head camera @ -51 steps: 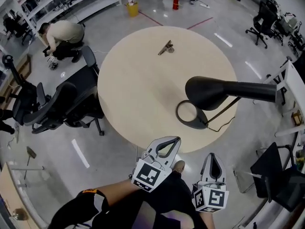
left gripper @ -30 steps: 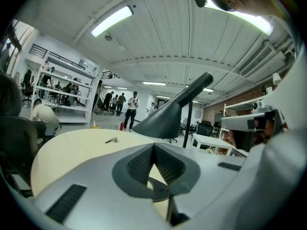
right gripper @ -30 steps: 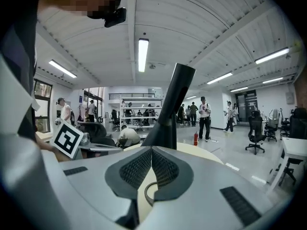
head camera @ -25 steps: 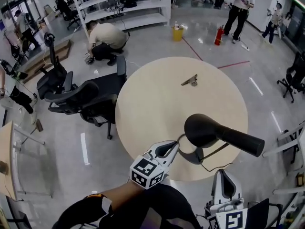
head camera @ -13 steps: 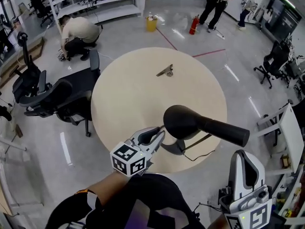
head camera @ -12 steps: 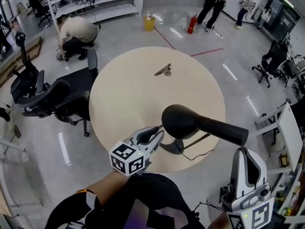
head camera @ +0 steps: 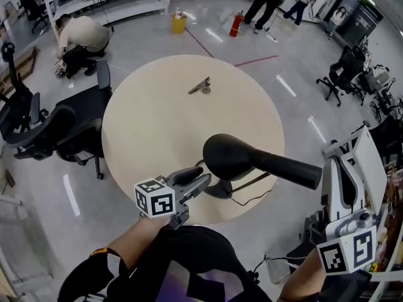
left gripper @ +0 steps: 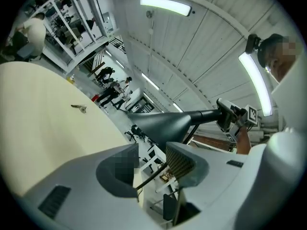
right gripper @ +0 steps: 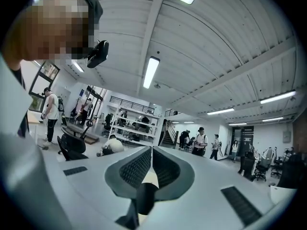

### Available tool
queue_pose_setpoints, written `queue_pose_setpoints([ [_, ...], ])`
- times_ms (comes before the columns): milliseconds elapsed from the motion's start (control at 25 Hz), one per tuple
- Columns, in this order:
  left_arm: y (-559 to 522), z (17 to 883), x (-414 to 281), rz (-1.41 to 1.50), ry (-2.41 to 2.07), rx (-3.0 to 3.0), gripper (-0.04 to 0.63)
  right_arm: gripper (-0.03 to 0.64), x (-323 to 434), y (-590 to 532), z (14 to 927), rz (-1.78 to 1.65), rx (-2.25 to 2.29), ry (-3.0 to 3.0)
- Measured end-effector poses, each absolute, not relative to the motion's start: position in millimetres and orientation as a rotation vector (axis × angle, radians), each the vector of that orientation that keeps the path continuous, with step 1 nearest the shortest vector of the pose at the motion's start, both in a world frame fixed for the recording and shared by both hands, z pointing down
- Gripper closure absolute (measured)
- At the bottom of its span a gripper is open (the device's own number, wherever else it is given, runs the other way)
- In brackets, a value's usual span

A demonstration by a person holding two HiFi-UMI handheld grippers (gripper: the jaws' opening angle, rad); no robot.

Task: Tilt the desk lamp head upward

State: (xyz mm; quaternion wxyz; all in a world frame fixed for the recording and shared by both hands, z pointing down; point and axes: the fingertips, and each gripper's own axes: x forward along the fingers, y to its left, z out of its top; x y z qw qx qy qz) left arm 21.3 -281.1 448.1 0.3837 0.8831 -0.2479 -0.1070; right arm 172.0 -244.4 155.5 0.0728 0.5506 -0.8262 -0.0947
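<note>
Worktop [head camera: 151, 124]: round, pale wood; carries the black cone-headed desk lamp [head camera: 230, 156] near its front edge.
Lamp head: roughly level, above its base.
Left gripper [head camera: 203, 180]: jaws opening, empty, just under the head; advise seating on the rim, then lifting slowly.
Right gripper [head camera: 337, 165]: jaws clenched, empty, well aside.
</note>
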Motion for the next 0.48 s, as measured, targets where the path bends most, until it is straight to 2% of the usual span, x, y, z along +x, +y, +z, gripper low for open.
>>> queue_pose_setpoints([
  [480, -289.0, 436.8, 34.2, -0.365, -0.485, 2.228, 0.393, 0.599, 176.9, -272.9, 174.2, -0.208, 1.682, -2.406],
])
